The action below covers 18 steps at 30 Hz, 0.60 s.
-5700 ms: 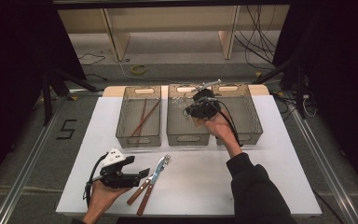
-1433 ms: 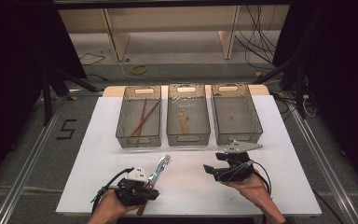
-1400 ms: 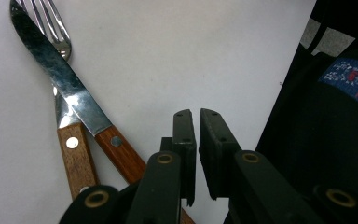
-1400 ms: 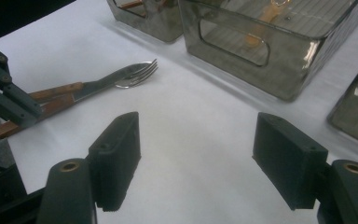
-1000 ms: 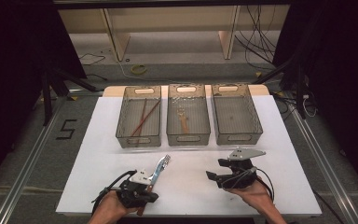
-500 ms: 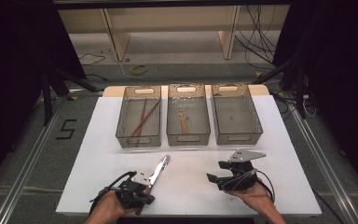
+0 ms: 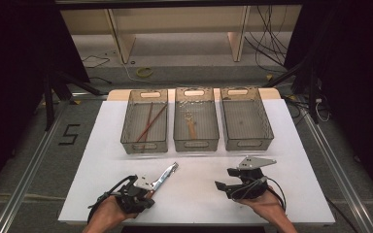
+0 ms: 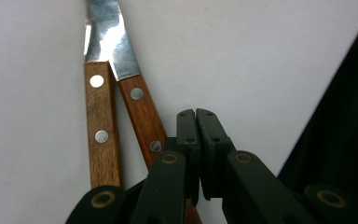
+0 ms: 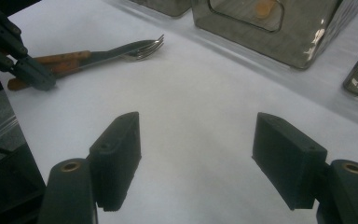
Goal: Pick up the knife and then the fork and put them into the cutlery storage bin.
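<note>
White table (image 7: 301, 160) seen from the high view, spanning most of the floor area between dark side walls

Three smoke-tinted bins in a row along the far edge: left bin (image 7: 129, 127) containing two crossed brown sticks, middle bin (image 7: 179, 127) containing one wooden-handled utensil, right bin (image 7: 264, 127) with no contents discernible

Right gripper (image 7: 223, 187) held near the front edge, right of centre, resting low over bare table; jaws spread wide in the right gripper view (image 9: 196, 163), nothing between them, pads clear of any object

Left gripper (image 7: 148, 196) held near the front edge, left of centre; jaws fully closed pad against pad in the left gripper view (image 8: 196, 114), gripping nothing, tips lying just beside the cutlery

Two wooden-handled pieces of cutlery (image 8: 116, 112) lying side by side on the table directly ahead of the left gripper, handles riveted, metal ends touching or overlapping; fork tines (image 9: 151, 45) pointing towards the bins, well apart from the right gripper; same cutlery in the high view (image 7: 167, 173), angled up and right
</note>
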Available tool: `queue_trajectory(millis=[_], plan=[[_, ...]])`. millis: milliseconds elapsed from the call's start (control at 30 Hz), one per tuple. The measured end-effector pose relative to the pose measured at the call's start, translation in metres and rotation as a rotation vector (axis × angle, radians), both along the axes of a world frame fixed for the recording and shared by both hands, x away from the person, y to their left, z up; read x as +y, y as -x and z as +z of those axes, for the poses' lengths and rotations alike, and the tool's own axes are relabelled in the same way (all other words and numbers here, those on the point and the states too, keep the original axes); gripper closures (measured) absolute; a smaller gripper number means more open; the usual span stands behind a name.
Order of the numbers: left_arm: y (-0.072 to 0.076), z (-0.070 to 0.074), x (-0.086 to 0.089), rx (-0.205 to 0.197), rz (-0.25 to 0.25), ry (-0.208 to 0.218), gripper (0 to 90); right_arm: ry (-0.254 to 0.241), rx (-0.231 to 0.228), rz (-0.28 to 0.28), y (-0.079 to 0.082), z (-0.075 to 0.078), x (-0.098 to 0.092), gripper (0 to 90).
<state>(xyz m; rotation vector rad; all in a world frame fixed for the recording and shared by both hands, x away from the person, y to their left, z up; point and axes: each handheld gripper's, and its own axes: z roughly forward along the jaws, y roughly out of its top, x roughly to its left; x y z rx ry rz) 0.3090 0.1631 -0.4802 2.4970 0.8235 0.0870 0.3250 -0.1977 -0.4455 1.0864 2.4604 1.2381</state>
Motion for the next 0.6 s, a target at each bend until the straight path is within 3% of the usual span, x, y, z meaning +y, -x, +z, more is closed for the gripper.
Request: queue_trajectory(millis=[267, 400, 500, 600], plan=[[-0.012, 0.0, 0.012, -0.048, 0.059, -0.043, 87.3, 0.004, -0.001, 0.005, 0.0, 0.0, 0.001, 33.0], [-0.019, 0.0, 0.018, -0.036, 0.078, -0.025, 87.2, 0.006, 0.003, 0.006, 0.0, -0.001, 0.001, 33.0], [-0.021, 0.0, 0.019, -0.064, 0.099, -0.048, 86.8, 0.009, 0.0, 0.007, 0.0, -0.001, 0.002, 33.0], [-0.022, 0.0, 0.019, -0.062, 0.1, -0.05, 85.7, 0.01, 0.002, 0.009, 0.0, -0.002, 0.002, 33.0]])
